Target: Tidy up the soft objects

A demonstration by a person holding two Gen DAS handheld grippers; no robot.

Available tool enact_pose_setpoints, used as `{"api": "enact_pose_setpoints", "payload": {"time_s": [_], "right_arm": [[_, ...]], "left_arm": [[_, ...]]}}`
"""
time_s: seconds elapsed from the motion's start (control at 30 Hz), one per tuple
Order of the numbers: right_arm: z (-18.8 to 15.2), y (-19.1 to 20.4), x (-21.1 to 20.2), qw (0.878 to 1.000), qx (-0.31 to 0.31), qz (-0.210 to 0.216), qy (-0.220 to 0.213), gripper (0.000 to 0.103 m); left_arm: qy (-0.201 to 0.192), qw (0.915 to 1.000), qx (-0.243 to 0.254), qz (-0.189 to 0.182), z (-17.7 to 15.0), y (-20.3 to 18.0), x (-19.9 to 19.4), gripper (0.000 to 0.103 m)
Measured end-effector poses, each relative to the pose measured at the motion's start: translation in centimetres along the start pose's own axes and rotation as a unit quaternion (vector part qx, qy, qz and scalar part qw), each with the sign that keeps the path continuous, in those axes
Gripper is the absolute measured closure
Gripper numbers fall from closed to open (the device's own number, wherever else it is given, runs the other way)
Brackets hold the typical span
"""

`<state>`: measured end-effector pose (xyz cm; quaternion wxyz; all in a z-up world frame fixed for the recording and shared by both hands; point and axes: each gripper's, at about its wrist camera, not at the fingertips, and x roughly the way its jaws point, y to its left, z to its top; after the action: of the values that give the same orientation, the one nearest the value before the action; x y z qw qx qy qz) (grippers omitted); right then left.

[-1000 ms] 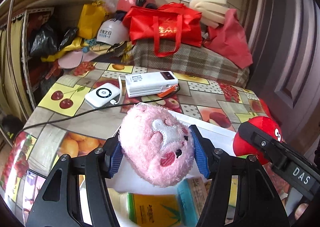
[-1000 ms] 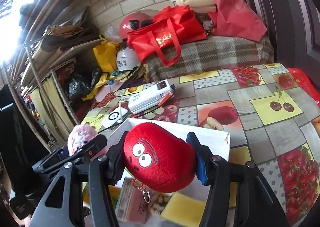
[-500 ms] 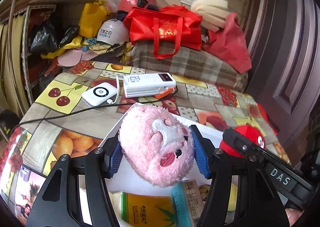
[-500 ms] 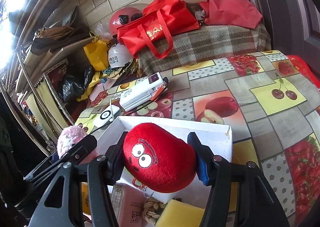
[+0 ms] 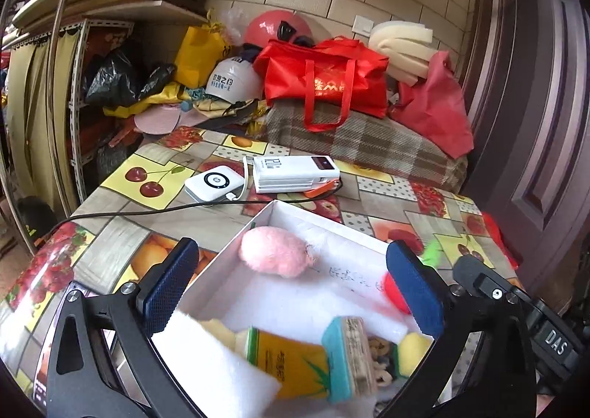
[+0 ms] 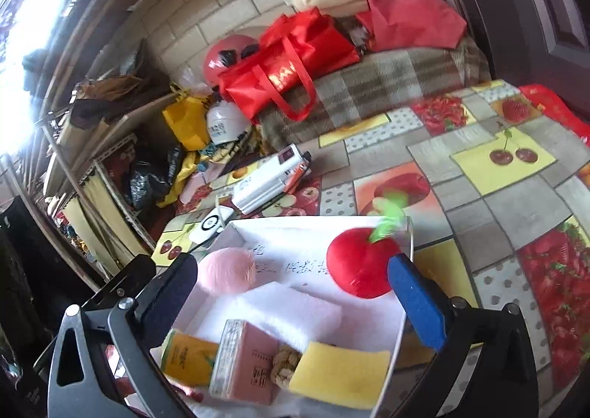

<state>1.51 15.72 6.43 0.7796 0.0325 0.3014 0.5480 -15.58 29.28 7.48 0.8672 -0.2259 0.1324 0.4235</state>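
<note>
Both pairs of tongs have just sprung wide and let go: the left tongs [image 5: 291,289] stand released and empty over the shallow white cardboard box [image 5: 313,222] on the fruit-patterned worktop [image 5: 147,174], and the fluffy pink plush toy [image 5: 276,255] they gripped a moment ago now lies in its far left corner. The right tongs [image 6: 291,292] gape empty too, the round red plush apple with its green leaf [image 6: 357,263] dropped at the far right, so these two soft things look stowed.
</note>
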Motion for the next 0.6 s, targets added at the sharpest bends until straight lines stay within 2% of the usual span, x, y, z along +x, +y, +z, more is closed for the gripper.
{"api": "enact_pose_setpoints", "payload": {"time_s": [0.13, 0.27, 0.37, 0.43, 0.6], "right_arm": [[-0.8, 0.4, -3.1, 0.999, -0.034, 0.000, -0.035, 0.000], [-2.0, 1.0, -6.9, 0.990, -0.093, -0.031, -0.099, 0.000], [-3.2, 1.8, -10.2, 0.974, -0.144, -0.071, -0.157, 0.000], [-3.7, 1.7, -12.2, 0.966, -0.148, -0.095, -0.187, 0.000], [-3.9, 0.8, -14.8, 0.955, -0.137, -0.184, -0.190, 0.000]], "left_arm": [[-0.002, 0.9999, 0.009, 0.007, -0.4, -0.3, -2.2, 0.000], [-0.011, 0.9987, 0.039, 0.030, -1.2, -1.4, -4.5, 0.000], [-0.026, 0.9960, 0.063, 0.058, -2.1, -2.5, -6.5, 0.000], [-0.033, 0.9944, 0.077, 0.065, -2.7, -3.3, -7.7, 0.000], [-0.046, 0.9907, 0.100, 0.080, -4.7, -5.0, -11.0, 0.000]]}}
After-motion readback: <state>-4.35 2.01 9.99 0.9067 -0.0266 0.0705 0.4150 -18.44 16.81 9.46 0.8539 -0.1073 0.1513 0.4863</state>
